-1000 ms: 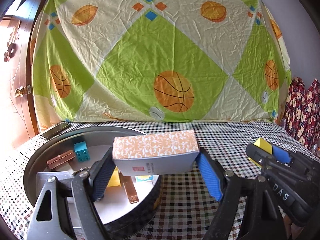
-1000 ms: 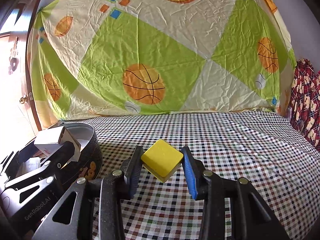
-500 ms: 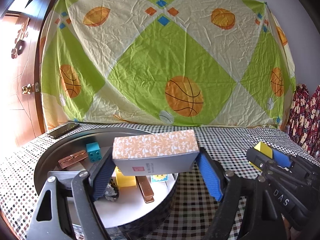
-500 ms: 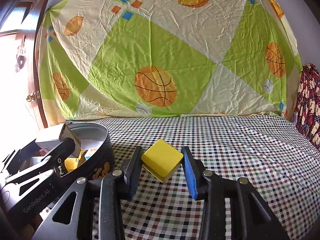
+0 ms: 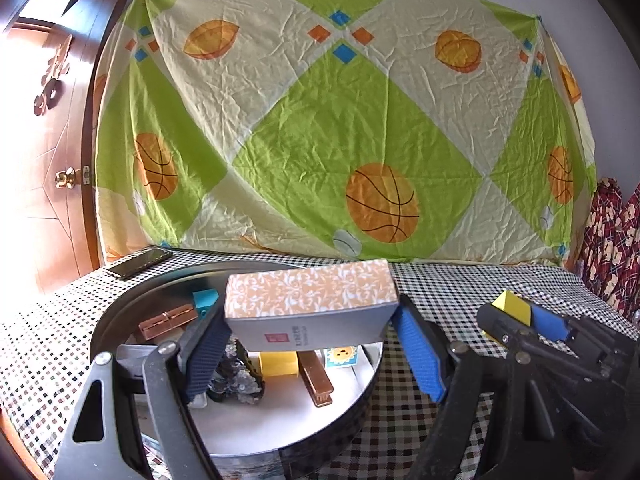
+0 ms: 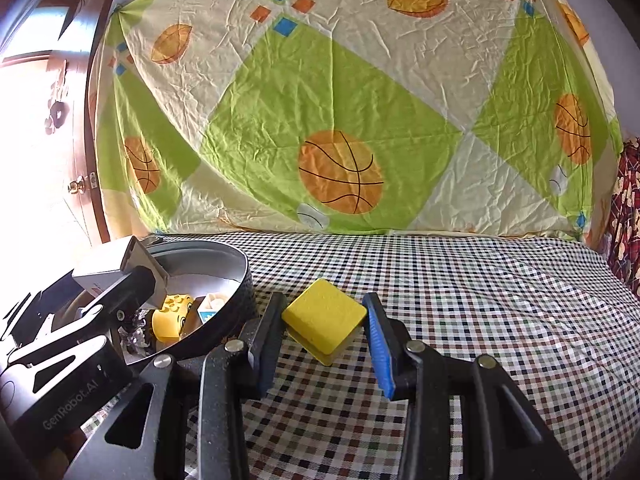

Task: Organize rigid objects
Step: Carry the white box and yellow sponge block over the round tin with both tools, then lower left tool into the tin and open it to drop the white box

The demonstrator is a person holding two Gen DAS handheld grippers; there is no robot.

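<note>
My left gripper (image 5: pixel 310 344) is shut on a grey box with an orange patterned top (image 5: pixel 310 304), held above the round metal tin (image 5: pixel 352 396). Inside the tin lie a copper clip (image 5: pixel 166 320), a blue brick (image 5: pixel 206 299), a yellow brick (image 5: pixel 278 364), a second copper clip (image 5: pixel 316 378) and a sun card (image 5: pixel 340 356). My right gripper (image 6: pixel 326 338) is shut on a yellow square block (image 6: pixel 324 320), held over the checked cloth just right of the tin (image 6: pixel 236 300). In the left wrist view the right gripper (image 5: pixel 520 316) appears at the right with the yellow block (image 5: pixel 510 308).
A checked cloth (image 6: pixel 460 300) covers the table. A basketball-print sheet (image 5: pixel 340 140) hangs behind. A dark phone (image 5: pixel 140 262) lies at the table's far left corner by a wooden door (image 5: pixel 48 160). A patterned red fabric (image 5: pixel 612 240) hangs at the right.
Both grippers have shifted left relative to the backdrop, each keeping its object. More of the tin's inside now shows under the box.
</note>
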